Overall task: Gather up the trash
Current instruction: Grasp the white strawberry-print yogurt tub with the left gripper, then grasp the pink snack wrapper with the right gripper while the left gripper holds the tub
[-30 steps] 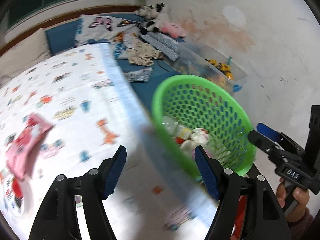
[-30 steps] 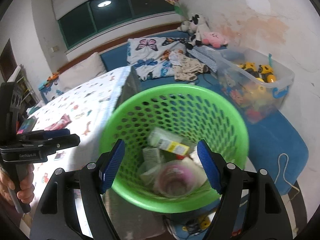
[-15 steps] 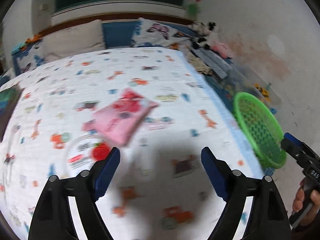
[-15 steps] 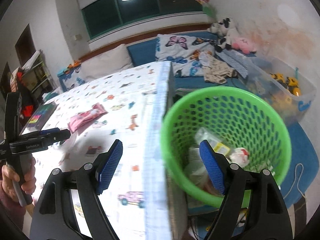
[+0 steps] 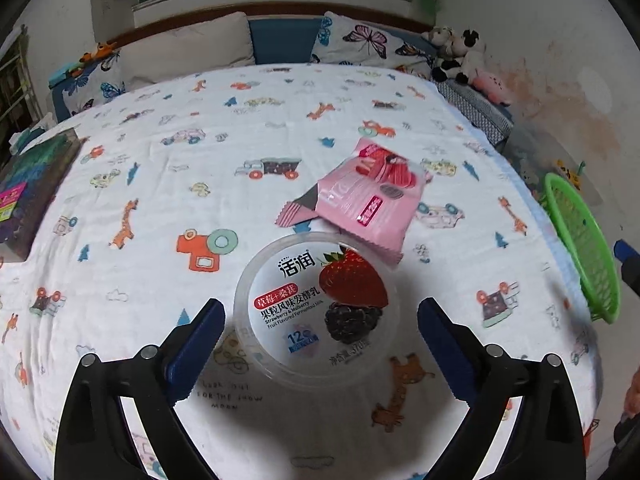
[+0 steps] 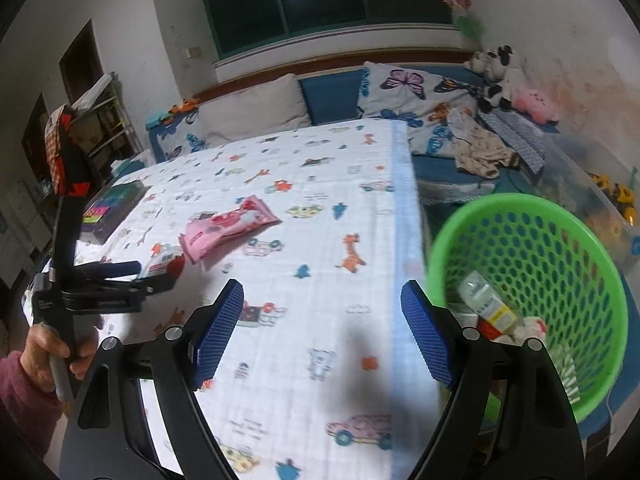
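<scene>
- A round yogurt lid (image 5: 316, 312), printed with a strawberry and a blackberry, lies flat on our desk (image 5: 160, 200), which is covered by a white cloth with cartoon animals and cars.
- The lid sits straight ahead of our left gripper (image 5: 318, 334), between its two blue pads, with a gap on each side. The jaws are opening and nothing is gripped.
- Being round, the lid has no long axis, so our angle of approach matters little.
- A pink snack wrapper (image 5: 360, 200) lies just beyond the lid, its near corner seeming to overlap the lid's rim. Its long axis runs diagonally, from near right to far left.
- Our left gripper is clearly the nearer one to both pieces. Our right gripper (image 6: 322, 330) hovers over the desk's right edge, jaws opening, holding nothing.
- A green basket (image 6: 552, 240) stands beside the desk on the right, just next to the right gripper, with several discarded items already inside.
- Counted: one lid, one wrapper, one basket, two grippers.
- A dark box (image 5: 28, 184) rests at the desk's far left; whether it is trash we cannot tell.
</scene>
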{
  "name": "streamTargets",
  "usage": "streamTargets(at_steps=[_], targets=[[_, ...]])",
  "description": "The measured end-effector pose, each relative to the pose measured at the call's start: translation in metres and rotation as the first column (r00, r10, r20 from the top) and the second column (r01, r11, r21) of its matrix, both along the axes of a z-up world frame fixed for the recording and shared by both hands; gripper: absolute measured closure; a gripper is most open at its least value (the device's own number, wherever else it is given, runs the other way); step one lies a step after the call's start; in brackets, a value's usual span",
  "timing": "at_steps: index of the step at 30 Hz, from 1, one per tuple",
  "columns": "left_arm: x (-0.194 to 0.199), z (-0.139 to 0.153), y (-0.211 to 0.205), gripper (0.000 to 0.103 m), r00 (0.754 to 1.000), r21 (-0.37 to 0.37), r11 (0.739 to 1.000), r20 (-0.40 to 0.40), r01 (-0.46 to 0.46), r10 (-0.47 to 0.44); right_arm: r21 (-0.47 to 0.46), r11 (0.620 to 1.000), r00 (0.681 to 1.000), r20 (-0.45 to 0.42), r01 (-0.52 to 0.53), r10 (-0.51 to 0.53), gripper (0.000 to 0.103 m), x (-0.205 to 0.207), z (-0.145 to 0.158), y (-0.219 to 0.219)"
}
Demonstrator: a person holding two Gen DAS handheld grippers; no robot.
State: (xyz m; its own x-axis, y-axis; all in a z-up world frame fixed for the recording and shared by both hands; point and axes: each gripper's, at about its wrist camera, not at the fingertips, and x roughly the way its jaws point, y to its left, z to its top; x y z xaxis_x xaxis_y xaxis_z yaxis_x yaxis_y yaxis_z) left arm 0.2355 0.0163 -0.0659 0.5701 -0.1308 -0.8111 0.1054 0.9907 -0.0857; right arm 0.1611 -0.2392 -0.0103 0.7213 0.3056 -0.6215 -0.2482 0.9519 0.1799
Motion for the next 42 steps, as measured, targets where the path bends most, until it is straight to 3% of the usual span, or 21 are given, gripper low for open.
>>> streamTargets(at_steps=[10, 24, 35, 42], targets=[[0.010, -0.013, 0.000, 0.009, 1.000, 0.036, 0.999, -0.009, 0.011, -0.010, 0.006, 0.998, 0.998, -0.015, -0.062, 0.062, 0.022, 0.017, 0.001, 0.032], [-0.005, 0.000, 0.014, 0.014, 0.999, -0.040, 0.999, 0.045, 0.011, -0.009, 0.054, 0.991, 0.988, -0.089, -0.124, 0.128, 0.017, 0.048, -0.004, 0.074], [-0.036, 0.032, 0.056, 0.014, 0.991, -0.075, 0.997, 0.125, -0.028, 0.037, 0.161, 0.981, 0.960, -0.239, -0.105, 0.142, 0.017, 0.103, -0.020, 0.123], [-0.051, 0.040, 0.089, 0.014, 0.986, -0.103, 0.993, 0.155, -0.052, 0.068, 0.168, 0.986, 0.926, -0.376, 0.019, 0.047, 0.017, 0.145, -0.038, 0.146]])
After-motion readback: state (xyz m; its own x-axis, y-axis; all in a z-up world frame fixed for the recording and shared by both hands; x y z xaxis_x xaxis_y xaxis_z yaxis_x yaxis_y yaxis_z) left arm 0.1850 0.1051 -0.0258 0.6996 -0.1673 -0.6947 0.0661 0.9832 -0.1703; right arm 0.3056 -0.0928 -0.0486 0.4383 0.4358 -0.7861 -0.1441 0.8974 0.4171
